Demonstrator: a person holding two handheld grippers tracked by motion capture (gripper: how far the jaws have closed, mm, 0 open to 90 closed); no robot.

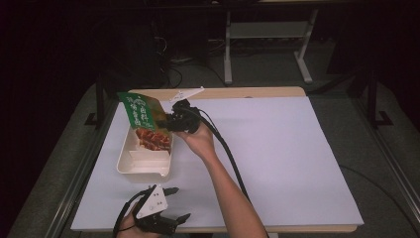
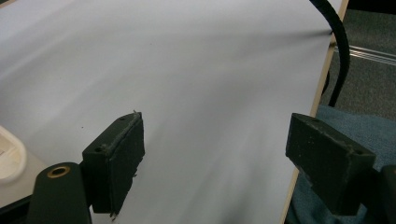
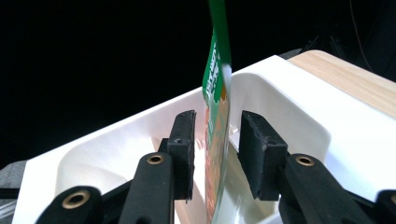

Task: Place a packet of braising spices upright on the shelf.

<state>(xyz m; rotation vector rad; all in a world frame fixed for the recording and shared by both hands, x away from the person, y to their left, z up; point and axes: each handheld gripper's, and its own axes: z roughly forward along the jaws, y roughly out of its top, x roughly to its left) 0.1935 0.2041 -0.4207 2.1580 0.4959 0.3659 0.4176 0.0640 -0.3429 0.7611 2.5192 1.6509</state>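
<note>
1. The landmark is a cream plastic tray point(image 1: 143, 161), split into compartments, which lies on the white table point(image 1: 277, 158) toward its left side.
2. A green food packet point(image 1: 143, 115) with a picture of reddish-brown food on its lower half stands with its bottom end in the far compartment of the tray, and its top leans out over the tray's far left corner.
3. The right gripper point(image 1: 168, 121) is at the tray's far right edge, held in the person's right hand point(image 1: 195, 139), with its jaws pointing across the tray at the packet.
4. In the right gripper view the packet point(image 3: 217, 116) is seen edge-on between the two black jaws, with a gap on each side, so the pads point(image 3: 184, 149) do not press on it. The right gripper is released, with the packet standing loose between its jaws.
5. The white tray wall point(image 3: 289, 98) rises just behind those jaws.
6. The left gripper point(image 1: 173, 204) rests near the table's front edge, on the near side of the tray and apart from it, in the person's left hand.
7. In the left gripper view its jaws stand wide apart over bare table point(image 2: 196, 70), grasping nothing, and a corner of the tray point(image 2: 9, 154) shows at the left edge.
</note>
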